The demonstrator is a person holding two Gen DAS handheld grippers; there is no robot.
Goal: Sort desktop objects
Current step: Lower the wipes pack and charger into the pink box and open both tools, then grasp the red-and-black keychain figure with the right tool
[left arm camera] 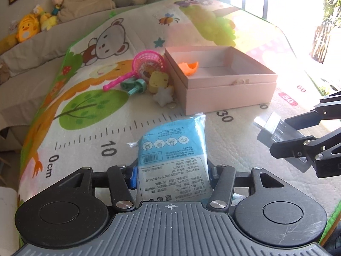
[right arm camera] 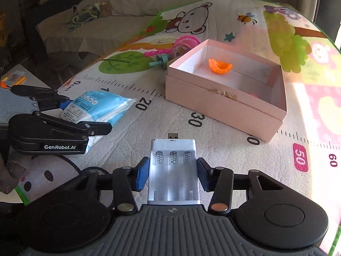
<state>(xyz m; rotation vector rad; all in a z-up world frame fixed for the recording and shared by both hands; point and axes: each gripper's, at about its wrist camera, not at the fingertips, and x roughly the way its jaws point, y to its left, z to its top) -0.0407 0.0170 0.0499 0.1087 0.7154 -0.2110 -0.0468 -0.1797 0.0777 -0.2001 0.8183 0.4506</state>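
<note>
Pale pink card forms the open box (right arm camera: pixel 226 104), the landmark here, with an orange toy piece (right arm camera: pixel 219 65) already inside. In front of it, the right gripper (right arm camera: pixel 173 171) has closed narrowly on a white USB battery charger (right arm camera: pixel 173 170). To the box's front left, the left gripper (left arm camera: pixel 171 175) pinches a blue wet-wipe packet (left arm camera: pixel 172 149). The soft packet could sag and slip out, and the charger's smooth sides may slide if tilted over the box wall.
</note>
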